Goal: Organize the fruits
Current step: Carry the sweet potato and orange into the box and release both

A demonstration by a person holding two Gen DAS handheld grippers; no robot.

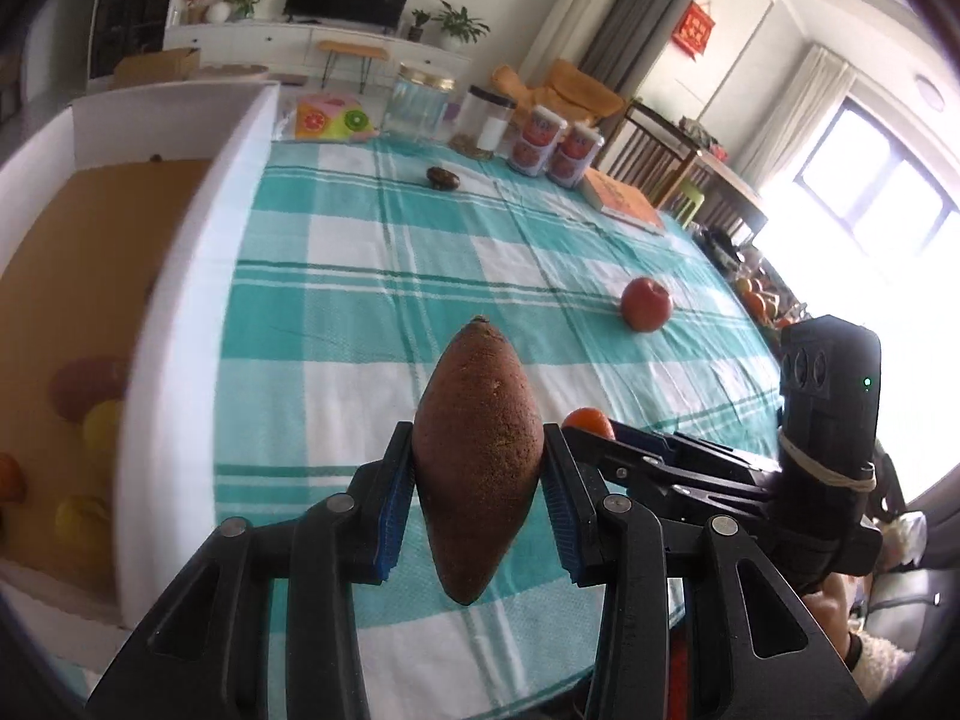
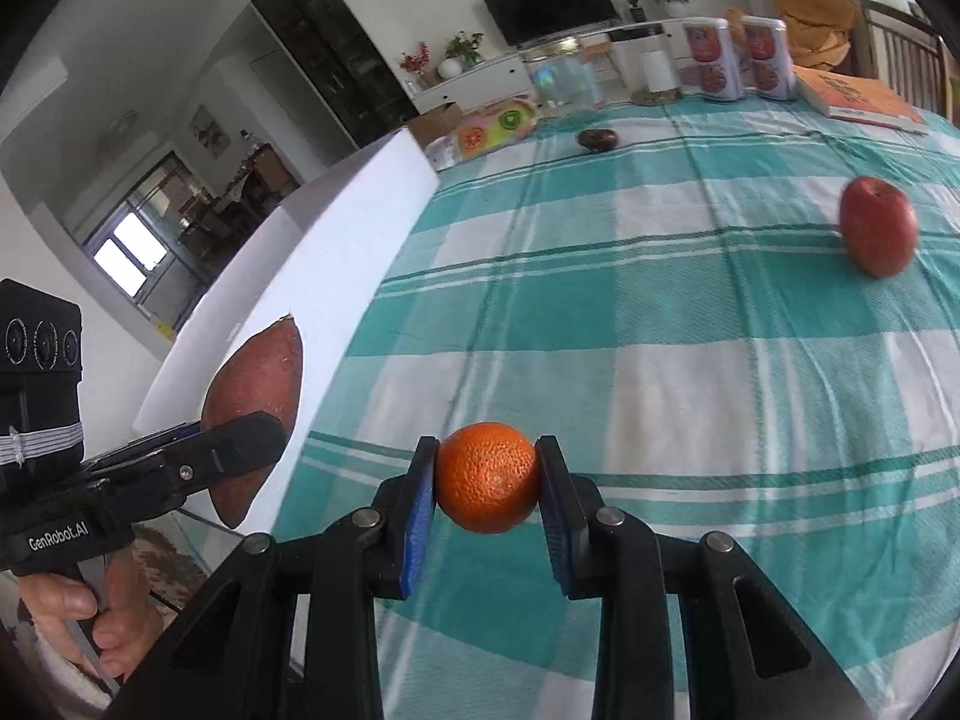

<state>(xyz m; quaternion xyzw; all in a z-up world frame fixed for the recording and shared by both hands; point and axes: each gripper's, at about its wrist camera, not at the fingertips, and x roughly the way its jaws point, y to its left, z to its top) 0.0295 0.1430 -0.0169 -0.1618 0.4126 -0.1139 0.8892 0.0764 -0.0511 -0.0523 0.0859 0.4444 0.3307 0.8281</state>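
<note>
My left gripper (image 1: 478, 468) is shut on a brown sweet potato (image 1: 477, 456) and holds it upright above the checked tablecloth, beside the white box (image 1: 198, 276). My right gripper (image 2: 487, 480) is shut on an orange (image 2: 487, 477) just above the cloth. In the right wrist view the sweet potato (image 2: 258, 384) and the left gripper show in front of the box's white wall (image 2: 336, 276). A red apple (image 1: 645, 303) lies on the cloth to the right and also shows in the right wrist view (image 2: 877, 225). Several blurred fruits (image 1: 90, 414) lie in the box.
A dark fruit (image 1: 443, 177) lies far back on the table. Glass jars (image 1: 420, 99), two cans (image 1: 552, 147), an orange book (image 1: 627, 201) and a fruit-printed packet (image 1: 330, 117) line the far edge. The table's right edge drops off near chairs.
</note>
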